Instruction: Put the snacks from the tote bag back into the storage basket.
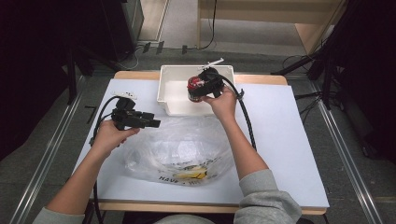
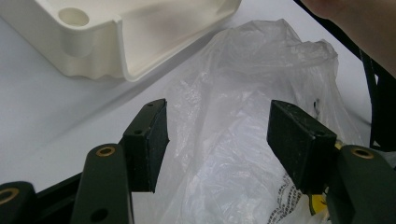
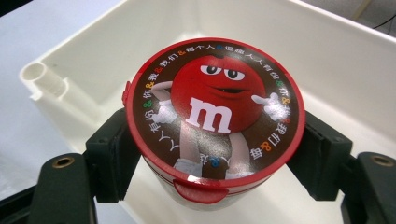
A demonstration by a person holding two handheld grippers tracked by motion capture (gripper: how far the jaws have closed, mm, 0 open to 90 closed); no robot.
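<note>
My right gripper [image 3: 212, 149] is shut on a round candy tub [image 3: 215, 109] with a red lid that shows a red M&M figure. It holds the candy tub [image 1: 196, 87] upright over the white bin [image 1: 164, 88] at the back of the table. Inside the white bin [image 3: 327, 51] nothing else shows. My left gripper [image 2: 217, 135] is open just above a crumpled clear plastic bag [image 2: 233, 98], its jaws wide apart and holding nothing. In the high view the left gripper [image 1: 152, 122] hangs at the left edge of the plastic bag [image 1: 180, 144].
The table has a pale blue-white top [image 1: 285, 140] with a wooden rim. Something yellow with black print [image 1: 191, 175] lies inside the bag near the front. The right gripper's black cable [image 1: 247, 121] runs along the person's right forearm.
</note>
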